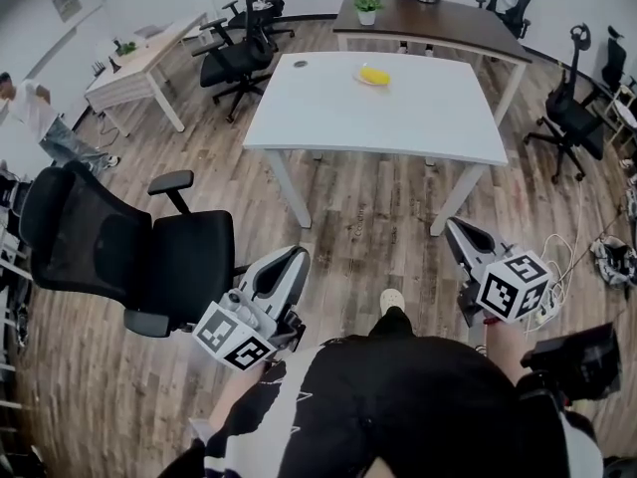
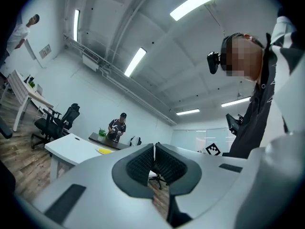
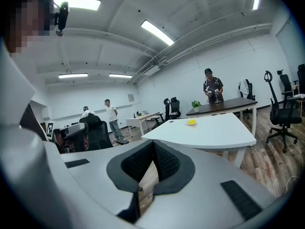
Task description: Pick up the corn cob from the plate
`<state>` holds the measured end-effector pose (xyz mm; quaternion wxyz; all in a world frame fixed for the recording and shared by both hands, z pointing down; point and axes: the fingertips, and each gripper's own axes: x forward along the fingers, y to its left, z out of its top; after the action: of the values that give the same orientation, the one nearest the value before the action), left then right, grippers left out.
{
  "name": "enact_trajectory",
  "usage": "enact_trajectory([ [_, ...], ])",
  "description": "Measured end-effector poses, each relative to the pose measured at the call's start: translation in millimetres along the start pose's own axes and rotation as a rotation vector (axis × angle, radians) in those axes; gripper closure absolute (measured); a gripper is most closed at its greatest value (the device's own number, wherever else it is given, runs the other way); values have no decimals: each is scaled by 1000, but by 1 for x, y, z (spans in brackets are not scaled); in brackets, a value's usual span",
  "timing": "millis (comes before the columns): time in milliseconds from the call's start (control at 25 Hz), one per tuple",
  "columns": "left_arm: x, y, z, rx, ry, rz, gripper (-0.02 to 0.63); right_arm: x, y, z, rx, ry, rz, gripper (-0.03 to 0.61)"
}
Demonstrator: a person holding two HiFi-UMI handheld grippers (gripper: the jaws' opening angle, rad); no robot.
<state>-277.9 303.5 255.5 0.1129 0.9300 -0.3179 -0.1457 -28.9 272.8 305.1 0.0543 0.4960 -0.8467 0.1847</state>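
A yellow corn cob [image 1: 374, 75] lies on a small plate [image 1: 362, 80] at the far side of a white table [image 1: 398, 127]. It shows small in the left gripper view as corn cob [image 2: 105, 150] and in the right gripper view as corn cob [image 3: 191, 122]. My left gripper [image 1: 296, 257] hangs low at the left, well short of the table, shut with nothing between its pads [image 2: 143, 163]. My right gripper [image 1: 460, 233] is at the right, near the table's front leg, also shut and empty, pads [image 3: 164, 161] touching at their tips.
A black office chair [image 1: 119, 252] stands close by my left gripper. More chairs [image 1: 572, 118] ring the table. A dark desk [image 1: 428, 18] with a potted plant [image 1: 367, 6] sits behind it, a person [image 3: 212, 88] standing there. Cables [image 1: 567, 267] lie on the wood floor at the right.
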Motion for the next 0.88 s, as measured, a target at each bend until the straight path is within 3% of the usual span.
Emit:
enact_trajectory([
  [200,56,29,6,-30,-19,3,594,40,-48,36,-2,-13,17,565],
  [360,104,61,3,8,4,67,594,70,-92,62,-15,-23,29,565],
  [480,139,81,-2,-33,-3,102,594,88,-126,76,-25,-14,33,565],
  [720,196,104,-3,-158,-157,87,597,120,-182,94,-42,20,68,565],
  [880,226,109,-12,-117,-151,107,597,138,-208,100,36,5,158,565],
])
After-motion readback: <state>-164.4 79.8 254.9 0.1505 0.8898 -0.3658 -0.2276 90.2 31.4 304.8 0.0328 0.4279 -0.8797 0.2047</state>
